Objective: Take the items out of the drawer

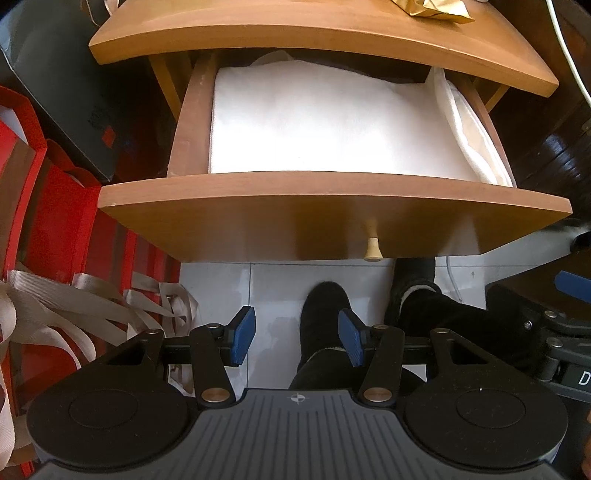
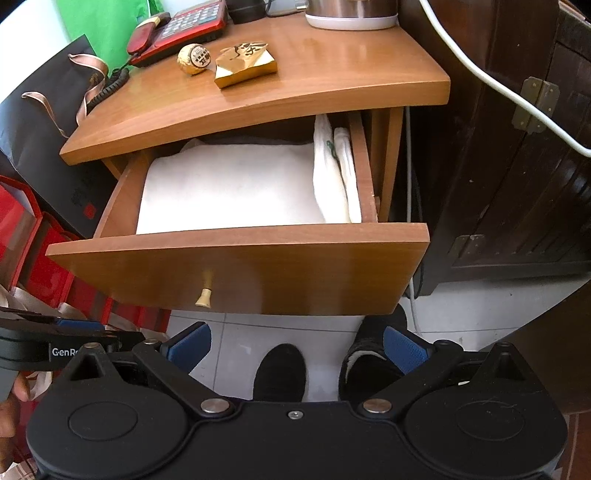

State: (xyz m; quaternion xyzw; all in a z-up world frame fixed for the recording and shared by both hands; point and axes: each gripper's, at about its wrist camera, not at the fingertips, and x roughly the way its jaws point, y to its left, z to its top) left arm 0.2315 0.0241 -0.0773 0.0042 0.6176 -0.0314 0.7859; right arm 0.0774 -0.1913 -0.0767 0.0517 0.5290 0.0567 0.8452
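Claws [image 1: 295, 341] [image 2: 297, 349] apart, open drawer [image 2: 236, 269], tiled floor [image 1: 273, 291]

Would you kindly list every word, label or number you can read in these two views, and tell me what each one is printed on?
"GenRo", cut off by a link: on the left gripper body, seen from the right wrist.
"D", cut off by the frame edge: on the right gripper body, seen from the left wrist.
One large black brush character on the gold packet: legible as a sign, not transcribed.
Label on the round wrapped ball: too small to read.
Keys on the red telephone: too blurred to read.
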